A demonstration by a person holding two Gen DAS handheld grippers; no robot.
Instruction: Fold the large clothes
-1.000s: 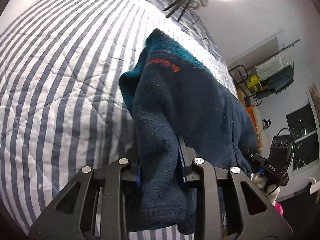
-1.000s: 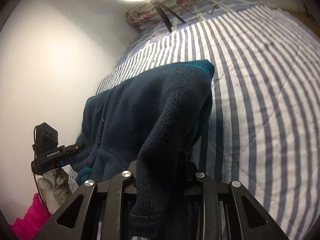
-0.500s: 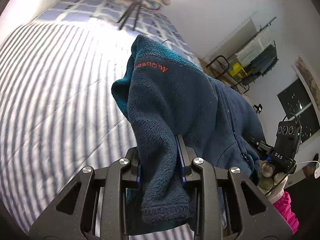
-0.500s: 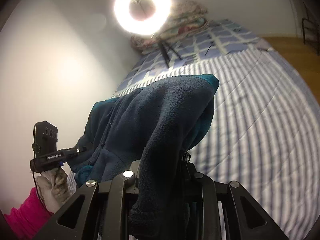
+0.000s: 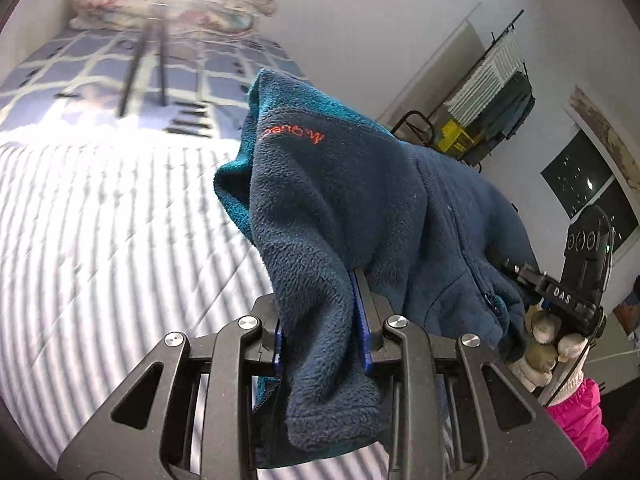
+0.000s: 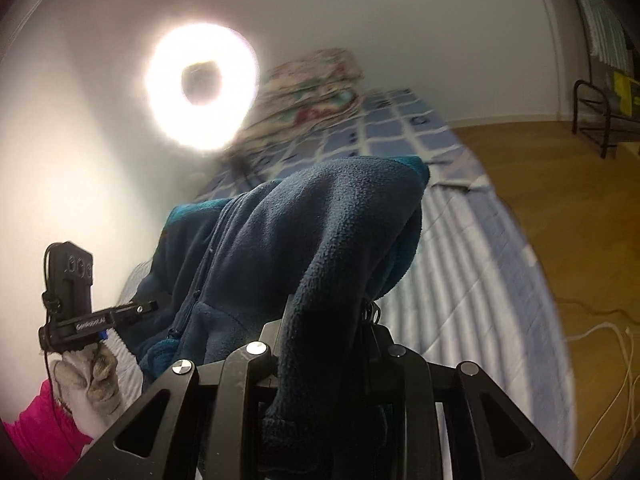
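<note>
Two tools hold one fleece (image 5: pixel 360 208) up off the bed (image 5: pixel 100 248). The left tool (image 5: pixel 320 332) is clamped narrow on a thick roll of the fabric, low centre of its frame, blue pads pressing the cloth from both sides. The right tool (image 6: pixel 326 344) grips another bunch the same way, at the bottom centre of its own frame. Between them the fleece hangs spread — zip down the middle, orange lettering near the collar at mid-frame in the left view.

I judge this to be the lift-and-carry step: the garment is raised by two points so it can be laid out flat or doubled over. The next move calls for both tools travelling together, keeping the span taut, then lowering the fleece onto the striped bed cover so the far edge lands first and no crease is trapped. Neither grip should loosen until cloth rests on the bed.

Against the earlier frames, both cameras now look further up the bed. In the left view the checked bedding and bundled quilt fill the upper left, where stripes filled it before. In the right view the ring light (image 6: pixel 202 84) has come fully into the upper left and wooden floor (image 6: pixel 560 200) shows at right — the fleece has come up and moved along. Both grips look unchanged.
</note>
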